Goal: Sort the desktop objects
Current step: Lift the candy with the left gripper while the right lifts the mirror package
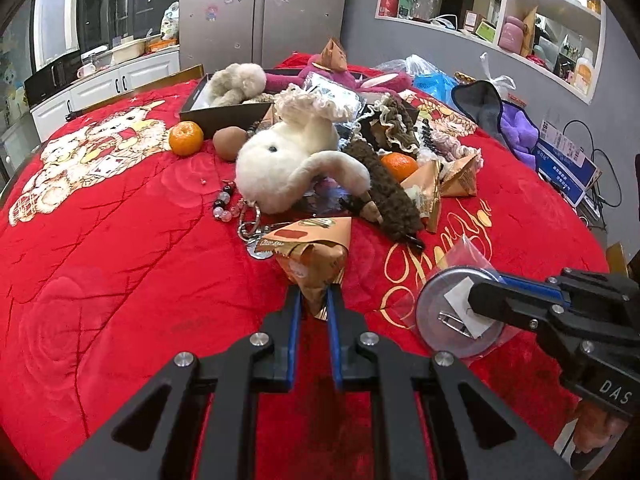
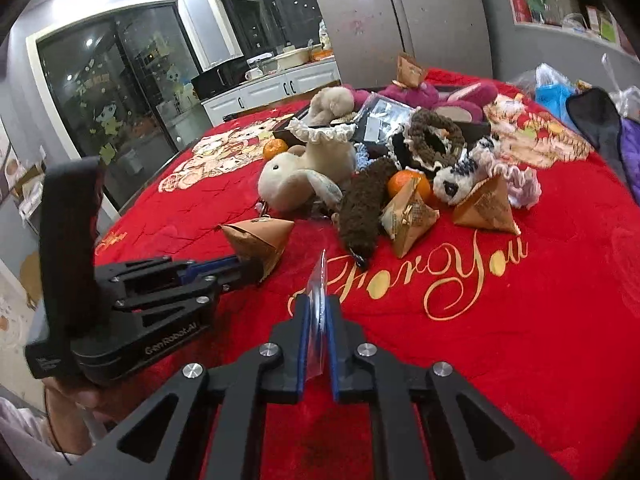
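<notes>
The left gripper's fingers (image 1: pixel 295 312) pinch the lower tip of an orange pyramid packet (image 1: pixel 316 258), while the right gripper's fingers (image 2: pixel 306 320) clamp a round badge in a clear sleeve (image 1: pixel 452 312). Both are held over the red-covered table (image 1: pixel 120 260), near its front edge, just before the toy pile (image 1: pixel 288 168).

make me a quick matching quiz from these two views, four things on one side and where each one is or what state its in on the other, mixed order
Things:
1. badge
2. snack pack
3. white plush
4. egg

States:
A. lying loose beside a tangerine
B. pinched in the left gripper
C. middle of the pile, untouched
D. bagged, held in the right gripper

Pairs: 1-D, 2-B, 3-C, 4-A
</notes>
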A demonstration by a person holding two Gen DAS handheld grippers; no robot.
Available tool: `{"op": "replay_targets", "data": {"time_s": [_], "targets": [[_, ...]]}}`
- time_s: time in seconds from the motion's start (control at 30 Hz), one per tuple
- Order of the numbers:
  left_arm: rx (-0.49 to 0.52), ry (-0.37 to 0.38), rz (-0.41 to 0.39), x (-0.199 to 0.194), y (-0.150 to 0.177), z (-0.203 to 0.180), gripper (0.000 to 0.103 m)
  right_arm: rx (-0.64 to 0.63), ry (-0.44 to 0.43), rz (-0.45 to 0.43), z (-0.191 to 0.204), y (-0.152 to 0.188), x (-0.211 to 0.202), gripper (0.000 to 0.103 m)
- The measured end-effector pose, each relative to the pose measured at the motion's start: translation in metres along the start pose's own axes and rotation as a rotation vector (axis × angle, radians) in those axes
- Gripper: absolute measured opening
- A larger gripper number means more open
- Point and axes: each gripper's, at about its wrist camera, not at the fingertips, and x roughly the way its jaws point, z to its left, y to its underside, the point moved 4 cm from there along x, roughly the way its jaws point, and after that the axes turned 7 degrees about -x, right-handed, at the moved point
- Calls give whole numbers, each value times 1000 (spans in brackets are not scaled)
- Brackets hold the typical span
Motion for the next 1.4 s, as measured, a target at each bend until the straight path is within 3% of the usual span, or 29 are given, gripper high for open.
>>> {"op": "replay_targets", "data": {"time_s": [0.5, 0.8, 1.1, 1.4], "targets": [[-16, -6, -40, -26, -4, 8, 13, 93, -9, -69, -1, -10, -16, 6], [-26, -7, -81, -51, -5, 8, 13, 39, 23, -121, 16, -29, -36, 7], [-14, 23, -194, -100, -30, 3, 13, -1, 30, -208, 44, -63, -61, 7], [-3, -5, -276, -135, -58, 2, 13, -52, 59, -279, 68, -102, -87, 7]]}}
